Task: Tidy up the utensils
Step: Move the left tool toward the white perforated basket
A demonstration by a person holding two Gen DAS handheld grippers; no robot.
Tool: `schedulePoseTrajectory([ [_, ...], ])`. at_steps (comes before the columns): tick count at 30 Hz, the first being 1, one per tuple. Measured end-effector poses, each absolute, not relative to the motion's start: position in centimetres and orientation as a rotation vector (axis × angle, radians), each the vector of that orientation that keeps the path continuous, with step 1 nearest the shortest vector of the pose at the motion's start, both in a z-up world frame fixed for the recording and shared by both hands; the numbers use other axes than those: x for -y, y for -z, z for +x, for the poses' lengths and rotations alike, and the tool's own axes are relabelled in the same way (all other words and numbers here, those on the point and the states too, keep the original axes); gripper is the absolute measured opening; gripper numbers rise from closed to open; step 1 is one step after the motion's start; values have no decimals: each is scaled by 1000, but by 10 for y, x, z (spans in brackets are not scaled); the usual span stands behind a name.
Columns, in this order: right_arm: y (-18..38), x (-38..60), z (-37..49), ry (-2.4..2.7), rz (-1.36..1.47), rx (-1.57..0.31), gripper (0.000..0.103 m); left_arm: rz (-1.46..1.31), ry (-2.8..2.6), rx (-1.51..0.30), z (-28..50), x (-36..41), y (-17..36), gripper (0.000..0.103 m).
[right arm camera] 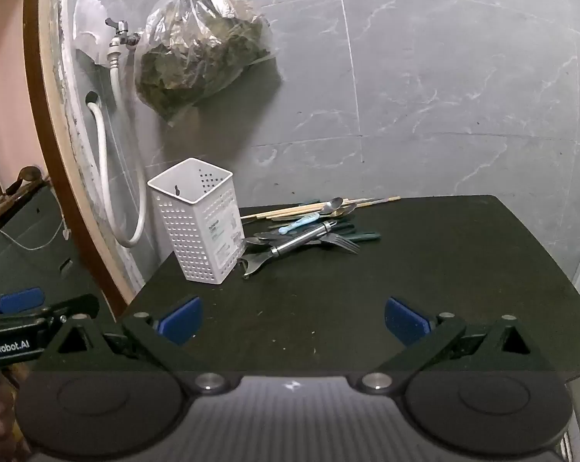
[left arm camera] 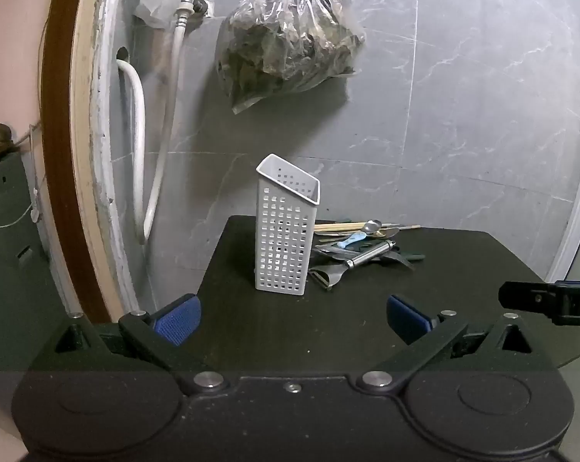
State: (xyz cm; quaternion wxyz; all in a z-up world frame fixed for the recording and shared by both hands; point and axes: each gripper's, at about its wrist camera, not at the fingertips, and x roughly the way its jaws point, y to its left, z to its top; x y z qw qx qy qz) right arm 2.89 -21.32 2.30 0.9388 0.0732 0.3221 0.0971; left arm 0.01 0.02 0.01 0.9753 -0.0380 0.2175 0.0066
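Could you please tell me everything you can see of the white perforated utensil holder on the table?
The white perforated plastic utensil holder is a tall, square-sectioned bin with grids of small square holes and a printed label on one side. It stands upright near the left back corner of the dark table. It looks empty. The pile of utensils lies close beside it.

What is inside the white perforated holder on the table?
The white perforated holder shows no utensils above its rim; only inner walls are visible. Its bottom is hidden, so small items there cannot be excluded.
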Motion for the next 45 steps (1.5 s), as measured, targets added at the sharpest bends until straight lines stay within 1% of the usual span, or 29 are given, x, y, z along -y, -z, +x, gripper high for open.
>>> schedulePoseTrajectory([
  [45, -16, 214, 44, -201, 164, -682, 103, -61, -17, -478, 17, 7, 5, 102],
])
